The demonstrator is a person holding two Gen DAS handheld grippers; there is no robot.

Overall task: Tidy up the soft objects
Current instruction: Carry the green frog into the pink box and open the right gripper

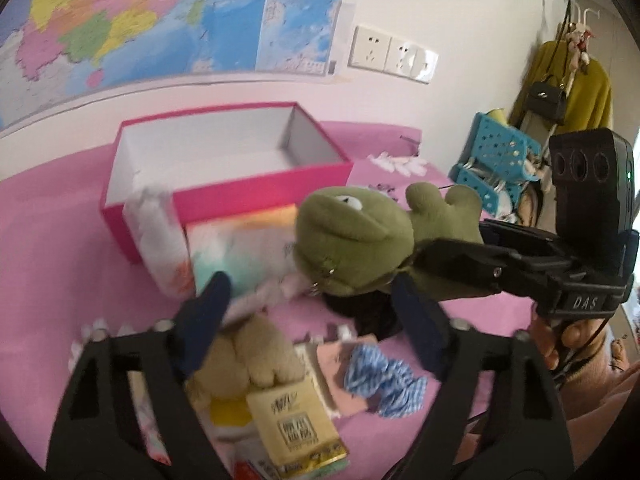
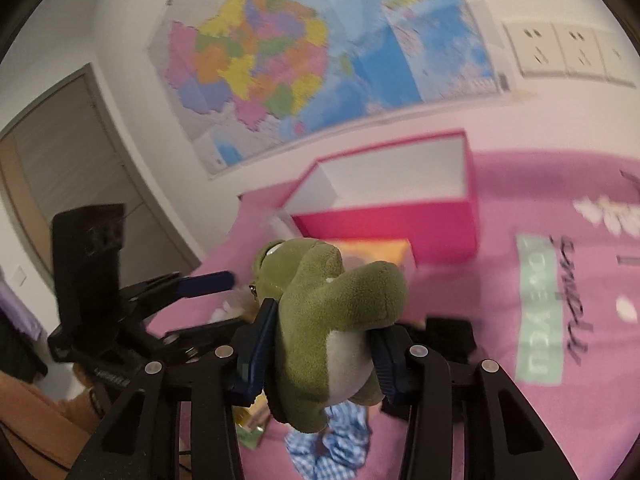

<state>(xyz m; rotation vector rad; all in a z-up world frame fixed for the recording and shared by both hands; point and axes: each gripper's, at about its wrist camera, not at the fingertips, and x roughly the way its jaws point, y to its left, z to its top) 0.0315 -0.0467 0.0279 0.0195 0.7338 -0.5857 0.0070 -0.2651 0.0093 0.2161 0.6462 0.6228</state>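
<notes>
Right gripper (image 2: 320,354) clamps green frog plush (image 2: 324,320) by its body, lifted over pink bedspread (image 2: 500,300). Open pink box (image 2: 392,216) near wall edge. Left gripper (image 2: 208,292) beside, fingers apart.

Home bedroom: pink bedspread (image 1: 48,216) seen beneath wall map (image 1: 120,20), wall sockets (image 1: 392,54); mustard coat (image 1: 576,80) and black handbag (image 1: 546,98) hung on rack; grey door (image 2: 72,168) visible.

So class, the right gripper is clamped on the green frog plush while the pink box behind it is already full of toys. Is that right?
Not quite. The right gripper is indeed clamped on the green frog plush, but the pink box is empty: the left wrist view shows its bare white interior.
</notes>
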